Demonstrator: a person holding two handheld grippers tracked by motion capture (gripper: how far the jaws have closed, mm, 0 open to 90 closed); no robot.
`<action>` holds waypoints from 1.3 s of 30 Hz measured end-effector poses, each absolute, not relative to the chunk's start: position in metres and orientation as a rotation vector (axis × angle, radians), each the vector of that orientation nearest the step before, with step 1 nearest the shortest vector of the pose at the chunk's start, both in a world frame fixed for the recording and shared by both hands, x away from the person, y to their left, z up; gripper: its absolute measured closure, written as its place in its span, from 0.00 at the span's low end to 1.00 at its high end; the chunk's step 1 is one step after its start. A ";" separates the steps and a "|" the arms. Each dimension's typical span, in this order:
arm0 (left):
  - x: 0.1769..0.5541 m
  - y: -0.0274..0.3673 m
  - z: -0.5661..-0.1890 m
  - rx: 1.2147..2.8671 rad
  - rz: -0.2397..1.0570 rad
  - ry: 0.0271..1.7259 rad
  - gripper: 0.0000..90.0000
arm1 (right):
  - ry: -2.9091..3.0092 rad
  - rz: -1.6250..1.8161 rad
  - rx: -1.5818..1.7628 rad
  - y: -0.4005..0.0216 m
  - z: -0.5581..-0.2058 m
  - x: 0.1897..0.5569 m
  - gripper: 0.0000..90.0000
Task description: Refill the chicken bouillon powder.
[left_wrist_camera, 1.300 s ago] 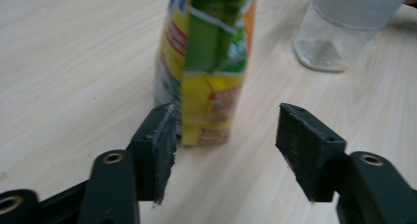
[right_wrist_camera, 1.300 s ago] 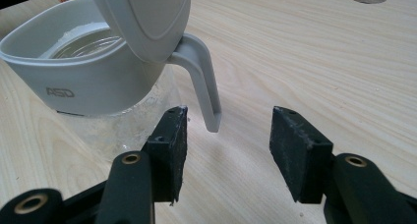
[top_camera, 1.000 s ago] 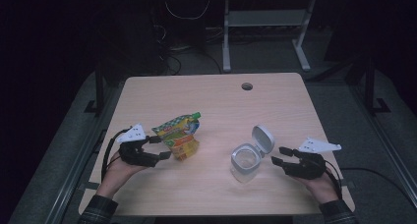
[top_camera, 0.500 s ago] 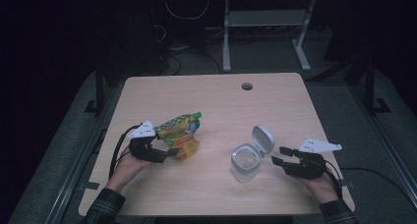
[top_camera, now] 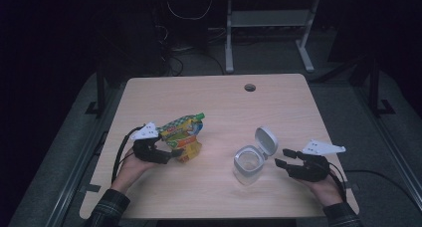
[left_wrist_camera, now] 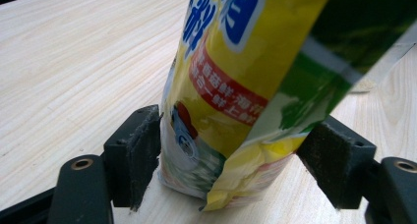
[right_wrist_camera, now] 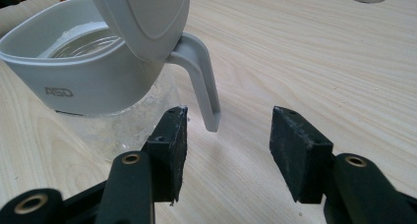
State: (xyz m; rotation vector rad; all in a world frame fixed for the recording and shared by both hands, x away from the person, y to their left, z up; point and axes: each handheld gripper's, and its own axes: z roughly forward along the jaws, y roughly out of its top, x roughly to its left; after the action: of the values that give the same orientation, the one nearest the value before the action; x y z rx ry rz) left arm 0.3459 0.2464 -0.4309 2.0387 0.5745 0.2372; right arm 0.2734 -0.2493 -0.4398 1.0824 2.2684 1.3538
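A yellow and green snack pouch (top_camera: 184,132) stands tilted on the wooden table (top_camera: 209,102), left of centre. My left gripper (top_camera: 171,154) reaches in from its left. In the left gripper view, the pouch (left_wrist_camera: 236,86) sits between the jaws with both pads against its lower sides; my left gripper (left_wrist_camera: 231,155) has just been closing a little on it. A clear container (top_camera: 248,163) with a grey rim and a raised flip lid (top_camera: 265,141) stands right of centre. My right gripper (top_camera: 281,158) is open just to its right. In the right gripper view, the right gripper (right_wrist_camera: 228,145) has nothing between its jaws, and the container's grey latch tab (right_wrist_camera: 201,76) hangs just ahead of them.
A round cable hole (top_camera: 250,87) is set in the table near its far edge. A metal stand (top_camera: 268,33) and cables lie on the dark floor beyond the table. Bare wood lies between the pouch and the container.
My left gripper has shifted slightly to the right, closer around the pouch's base. The right gripper and the container have stayed put.
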 end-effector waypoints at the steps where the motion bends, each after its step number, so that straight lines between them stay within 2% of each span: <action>1: 0.346 0.246 -0.432 2.042 0.238 0.571 0.30 | 2.268 1.354 1.082 -0.249 -0.440 0.273 0.53; 7: 0.344 0.245 -0.430 1.978 0.243 0.555 0.28 | 2.268 1.353 1.083 -0.249 -0.440 0.273 0.53; 23: 0.352 0.239 -0.430 1.963 0.242 0.552 0.36 | 2.274 1.350 1.078 -0.249 -0.441 0.274 0.53; 31: 0.351 0.238 -0.428 1.979 0.244 0.545 0.53 | 2.274 1.350 1.079 -0.249 -0.441 0.274 0.54; 36: 0.351 0.237 -0.425 1.987 0.264 0.542 0.69 | 2.276 1.349 1.079 -0.248 -0.441 0.274 0.54; 39: 0.352 0.237 -0.423 1.983 0.250 0.555 0.73 | 2.276 1.348 1.078 -0.248 -0.441 0.274 0.54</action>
State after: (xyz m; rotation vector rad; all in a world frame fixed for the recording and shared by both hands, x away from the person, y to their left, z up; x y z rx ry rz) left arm 0.3518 0.2366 -0.4233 1.9826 0.5554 0.2504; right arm 0.2738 -0.2484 -0.4407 1.0784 2.2758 1.3485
